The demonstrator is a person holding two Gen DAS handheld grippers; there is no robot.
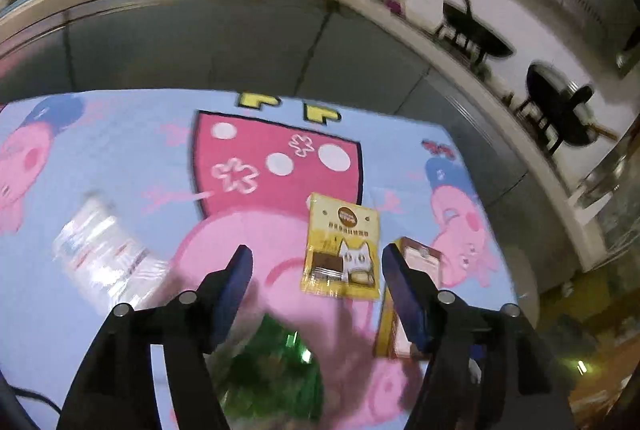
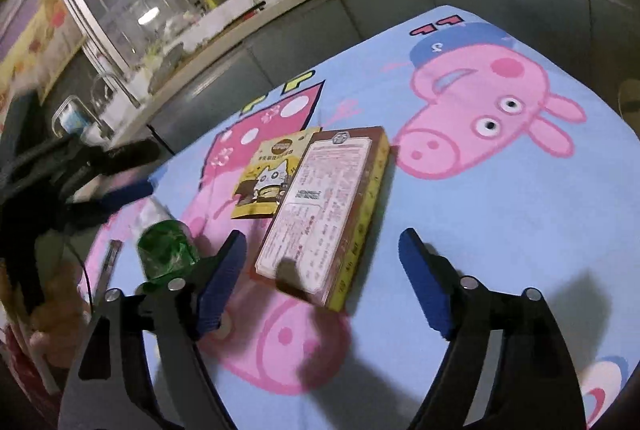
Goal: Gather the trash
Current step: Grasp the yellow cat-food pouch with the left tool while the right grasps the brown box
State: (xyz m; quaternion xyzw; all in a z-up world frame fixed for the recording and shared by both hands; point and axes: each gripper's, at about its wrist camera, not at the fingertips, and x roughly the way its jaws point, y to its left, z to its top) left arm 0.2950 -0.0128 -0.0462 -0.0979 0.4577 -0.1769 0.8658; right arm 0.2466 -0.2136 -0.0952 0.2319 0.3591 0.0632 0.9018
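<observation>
Both grippers are spread and hold nothing: the left gripper (image 1: pixel 316 294) hovers above the green bottle (image 1: pixel 276 370), the right gripper (image 2: pixel 324 270) faces the flat box (image 2: pixel 324 206) (yellow sachet (image 2: pixel 266 178) just beside it), trash apparently awaiting pickup on the cartoon cloth (image 2: pixel 500 230).

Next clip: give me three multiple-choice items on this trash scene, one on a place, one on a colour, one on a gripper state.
1. Where does the yellow packet lie?
A. partly under the flat box
B. on top of the box
C. on the kitchen counter

2. What colour is the crumpled bottle?
A. red
B. green
C. orange

3. How do the right gripper jaws stand?
A. clamped on the box
B. clamped on the bottle
C. open, holding nothing

Answers: 1 A, the box's edge covers the packet's corner; 2 B, green plastic shows; 3 C, both pads stand clear of the box.
</observation>
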